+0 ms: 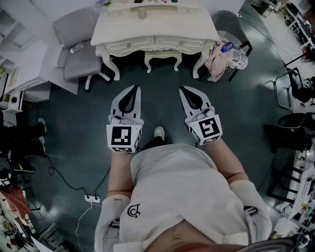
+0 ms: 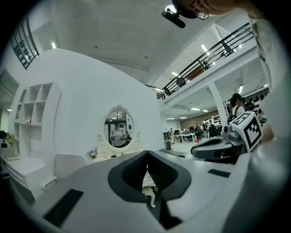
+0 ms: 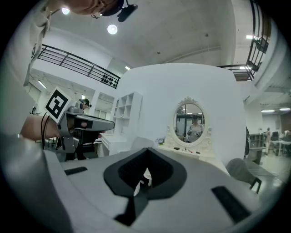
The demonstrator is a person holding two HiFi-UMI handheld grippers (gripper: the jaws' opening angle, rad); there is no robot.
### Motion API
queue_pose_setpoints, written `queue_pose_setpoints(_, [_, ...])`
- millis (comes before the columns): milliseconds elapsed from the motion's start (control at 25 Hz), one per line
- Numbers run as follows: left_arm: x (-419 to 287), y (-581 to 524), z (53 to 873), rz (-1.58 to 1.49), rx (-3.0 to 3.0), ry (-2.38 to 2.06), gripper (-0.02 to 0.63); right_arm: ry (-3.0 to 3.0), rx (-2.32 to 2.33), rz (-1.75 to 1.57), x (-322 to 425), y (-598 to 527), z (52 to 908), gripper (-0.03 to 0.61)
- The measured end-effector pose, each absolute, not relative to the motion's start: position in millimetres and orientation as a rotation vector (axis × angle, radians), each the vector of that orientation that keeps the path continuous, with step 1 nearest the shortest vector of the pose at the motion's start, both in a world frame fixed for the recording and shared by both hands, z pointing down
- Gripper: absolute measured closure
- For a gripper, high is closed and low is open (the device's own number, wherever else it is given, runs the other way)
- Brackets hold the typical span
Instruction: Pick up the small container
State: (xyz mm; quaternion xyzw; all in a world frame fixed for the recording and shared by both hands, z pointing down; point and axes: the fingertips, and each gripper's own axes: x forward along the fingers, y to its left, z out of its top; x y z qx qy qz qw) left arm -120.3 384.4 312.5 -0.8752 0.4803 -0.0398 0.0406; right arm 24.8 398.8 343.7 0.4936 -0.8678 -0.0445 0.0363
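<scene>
A small pale container (image 1: 142,14) stands on the white dressing table (image 1: 157,27) at the far end of the floor, well ahead of both grippers. My left gripper (image 1: 131,90) and right gripper (image 1: 185,90) are held side by side above the dark floor, short of the table. Both point toward the table. In the left gripper view the left gripper (image 2: 147,155) has its jaws meeting at the tip with nothing between them. The right gripper (image 3: 146,153) looks the same in the right gripper view. An oval mirror (image 2: 118,129) rises behind the table.
A white stool (image 1: 162,58) sits tucked under the table. A grey chair (image 1: 81,44) stands at its left, and a chair with clothes and a bottle (image 1: 227,55) at its right. White shelves (image 3: 125,111) line the left wall. A power strip with cable (image 1: 91,199) lies on the floor.
</scene>
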Motion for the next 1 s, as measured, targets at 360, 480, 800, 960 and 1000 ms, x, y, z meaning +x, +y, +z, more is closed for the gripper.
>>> queue_pose_setpoints(360, [-111.6, 379.0, 327.9, -0.168, -2.733, 1.437, 0.601, -2.651, 1.505, -0.09, 36.5, 392.6, 351.5, 0.574])
queue_pose_setpoints(480, [-110.8, 373.4, 339.0, -0.189, -2.755, 1.428, 0.601, -2.658, 1.461, -0.041, 34.2, 385.8, 362.9, 0.572])
queue_pose_setpoints(800, [-123.5, 318.2, 349.8, -0.166, -2.79, 1.409, 0.601, -2.637, 1.479, 0.009, 19.1, 326.0, 380.9, 0.572])
queue_pose_setpoints(960, [-129.9, 291.2, 349.0, -0.192, -2.794, 1.401, 0.601, -2.627, 1.522, 0.046, 15.5, 298.4, 383.3, 0.572])
queue_pose_setpoints(1000, [-130.4, 283.4, 346.9, -0.2, -2.791, 1.397, 0.601, -2.625, 1.517, 0.05, 14.0, 290.2, 384.2, 0.572])
